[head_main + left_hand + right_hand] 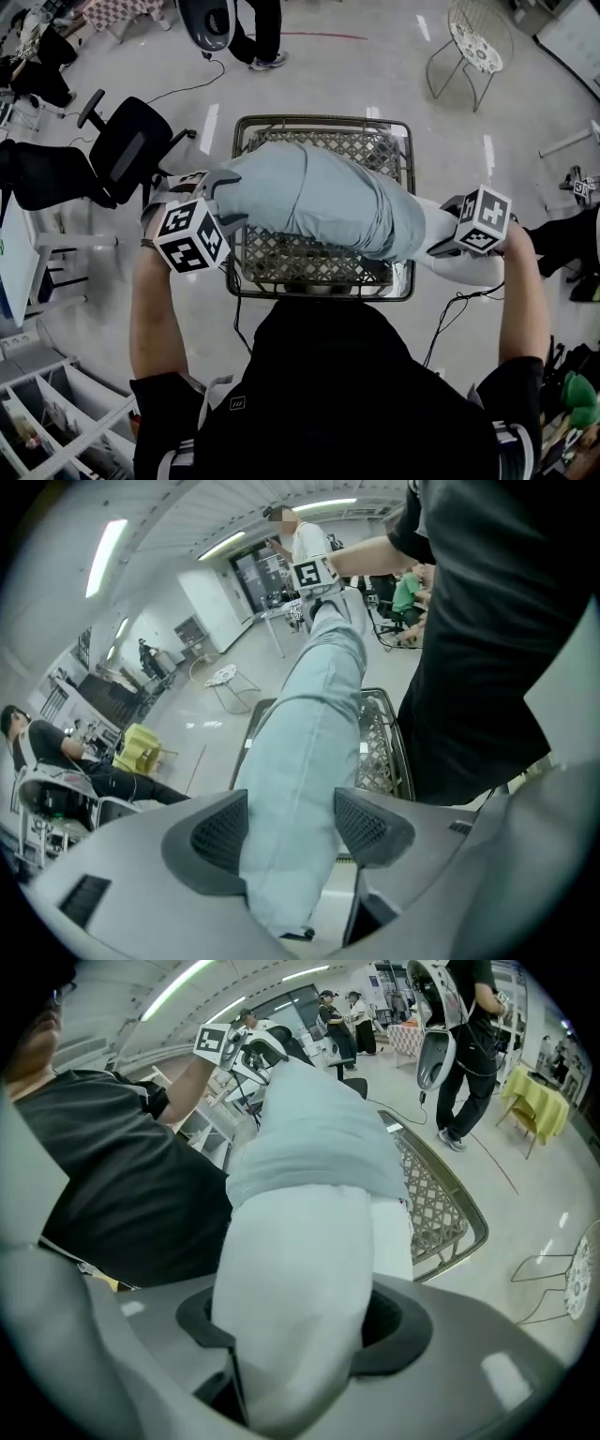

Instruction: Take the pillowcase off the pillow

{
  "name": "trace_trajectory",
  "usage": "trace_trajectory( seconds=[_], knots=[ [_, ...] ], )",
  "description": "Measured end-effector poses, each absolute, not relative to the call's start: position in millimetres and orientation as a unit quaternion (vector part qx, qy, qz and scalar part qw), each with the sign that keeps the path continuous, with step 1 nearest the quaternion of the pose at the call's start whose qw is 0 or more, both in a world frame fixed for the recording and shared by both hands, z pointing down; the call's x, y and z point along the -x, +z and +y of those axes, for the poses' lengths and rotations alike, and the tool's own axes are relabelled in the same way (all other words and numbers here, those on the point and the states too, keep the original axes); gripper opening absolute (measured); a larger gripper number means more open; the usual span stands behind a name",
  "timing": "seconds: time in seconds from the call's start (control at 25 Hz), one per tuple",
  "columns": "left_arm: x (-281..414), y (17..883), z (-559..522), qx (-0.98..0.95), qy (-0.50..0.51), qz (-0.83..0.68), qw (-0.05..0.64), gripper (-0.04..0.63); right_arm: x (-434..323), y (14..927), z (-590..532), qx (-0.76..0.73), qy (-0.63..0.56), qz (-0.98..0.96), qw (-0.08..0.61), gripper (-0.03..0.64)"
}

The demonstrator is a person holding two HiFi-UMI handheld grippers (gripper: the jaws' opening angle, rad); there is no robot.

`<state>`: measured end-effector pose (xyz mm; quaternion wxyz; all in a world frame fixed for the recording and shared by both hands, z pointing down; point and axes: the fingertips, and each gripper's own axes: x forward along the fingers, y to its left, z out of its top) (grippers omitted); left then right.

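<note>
While the right hand-held gripper [300,1327] is clamping the bare white end of the pillow [295,1269] between its jaws, the left hand-held gripper [291,829] is standing with its jaws spread wide. The far end of the light blue pillowcase [300,761] is running between them and brushing the pads without looking squeezed. The pillow is stretching from 1 hand-held gripper to the other, and the wire basket [281,258] is lying below both.

Judging by its sag and the way the filling is bulging round the right jaws, the pillow is looking light, soft and squashy, with nothing fragile about it. The pillowcase is reading as thin, limp, smooth cloth, likely to slide out of a shallow pinch.

The right grip is sitting well: on pillow alone, past the case's hem, so no cloth is being trapped there. The left hand-held gripper is probably wanting cloth only, at the end seam or a corner just beyond the filling. A bite taking filling along with cloth would be dragging the pillow with the case.

No brand or writing is reading clearly. The 2 marker cubes [192,236] are showing black-and-white square patterns, not letters. A small pale logo [236,403] on the person's black shirt is too small to make out.
</note>
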<state>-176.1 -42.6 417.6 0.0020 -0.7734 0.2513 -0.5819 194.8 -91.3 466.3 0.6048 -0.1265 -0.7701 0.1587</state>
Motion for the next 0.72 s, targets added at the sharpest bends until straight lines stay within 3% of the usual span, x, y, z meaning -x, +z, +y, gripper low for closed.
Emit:
trace_trajectory(
  seconds=[0.24,0.56,0.72],
  knots=[
    [221,434,-28,0.744,-0.621,0.244,-0.027,0.29,-192,469,-84,0.127,0.164,-0.762,0.614,0.319],
    [248,440,-15,0.703,-0.679,0.21,-0.017,0.038,-188,463,-86,0.123,0.172,-0.762,0.612,0.318],
    [302,443,-5,0.648,-0.728,0.222,-0.023,0.009,-191,454,-93,0.122,0.174,-0.761,0.613,0.307]
  ],
)
